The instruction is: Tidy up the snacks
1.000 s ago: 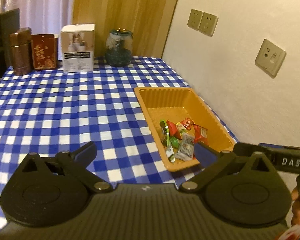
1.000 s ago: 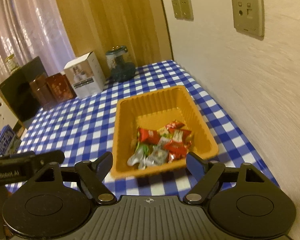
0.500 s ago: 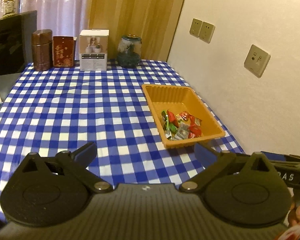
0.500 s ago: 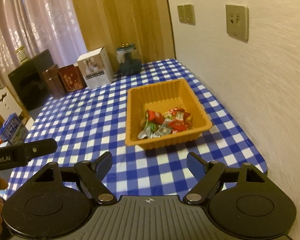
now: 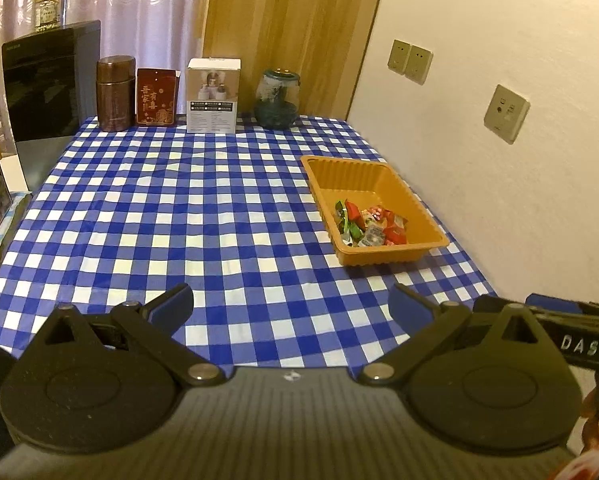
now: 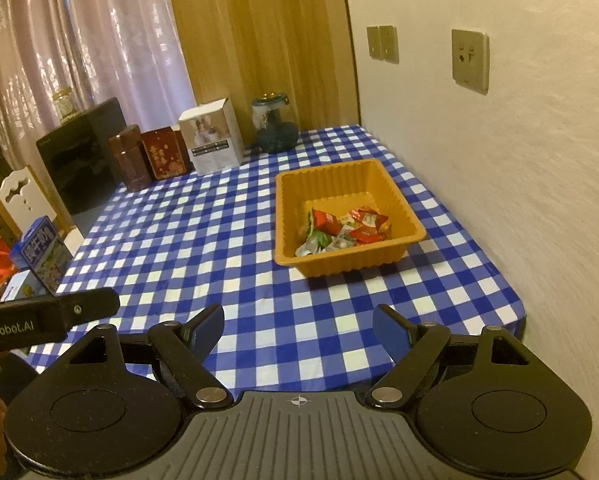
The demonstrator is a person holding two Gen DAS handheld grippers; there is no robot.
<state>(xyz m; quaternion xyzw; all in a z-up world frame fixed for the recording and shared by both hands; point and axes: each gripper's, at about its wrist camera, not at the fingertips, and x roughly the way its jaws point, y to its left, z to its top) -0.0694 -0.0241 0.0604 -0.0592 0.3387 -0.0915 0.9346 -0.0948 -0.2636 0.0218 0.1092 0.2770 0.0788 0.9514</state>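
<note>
The wrapped snacks point(image 6: 341, 230) lie heaped in the orange plastic tray point(image 6: 391, 194) on the checked tablecloth point(image 5: 179, 208) by the wall; we judge them light, crinkly and slippery, best pinched by a wrapper's end. Our left gripper point(image 5: 291, 306) and right gripper point(image 6: 298, 330) gape, empty.

Dim, warm yellowish light is washing both views. Curtains point(image 5: 147, 20) are glowing w/ backlight beyond the tabletop's point(image 5: 179, 208) far edge. Fisheye is bending the wall point(image 6: 519, 160) & corners are going dark. Right-wrist wall texture is smearing; tray point(image 6: 339, 256) is casting a soft shadow.
</note>
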